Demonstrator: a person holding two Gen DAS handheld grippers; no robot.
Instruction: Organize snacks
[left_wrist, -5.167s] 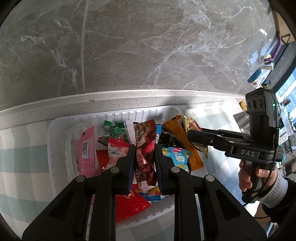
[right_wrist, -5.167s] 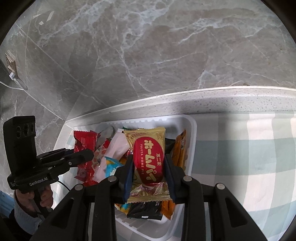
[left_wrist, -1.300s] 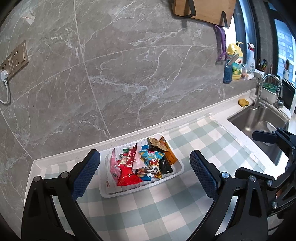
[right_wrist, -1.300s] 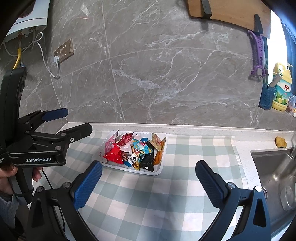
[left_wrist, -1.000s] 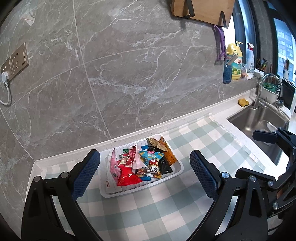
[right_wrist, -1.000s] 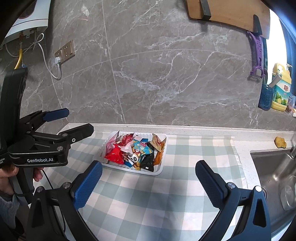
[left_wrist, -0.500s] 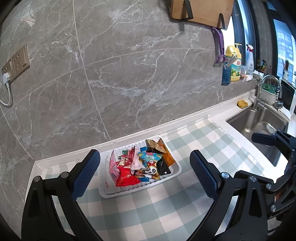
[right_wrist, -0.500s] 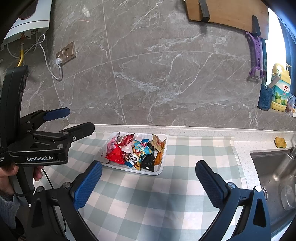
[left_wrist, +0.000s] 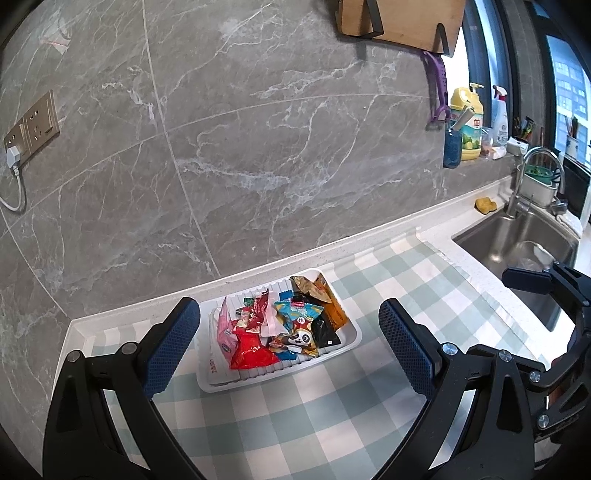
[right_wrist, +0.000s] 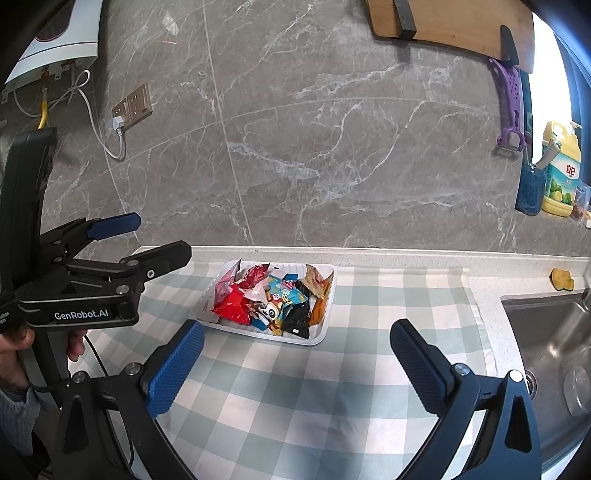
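Note:
A white tray sits on the checked cloth near the wall, heaped with several snack packets: red, pink, blue, orange, black and a panda one. It also shows in the right wrist view with the snack packets. My left gripper is wide open and empty, held well back from and above the tray; it shows from the side in the right wrist view. My right gripper is wide open and empty, back from the tray; part of it shows in the left wrist view.
A green-and-white checked cloth covers the counter. A steel sink with a tap lies to the right, with a yellow sponge and bottles near it. A marble wall backs the counter, with a socket and cutting board.
5.2 s ago both grippers were shut on packets down at the tray. They now stand open and empty, pulled far back. Over the last second both drifted only slightly.

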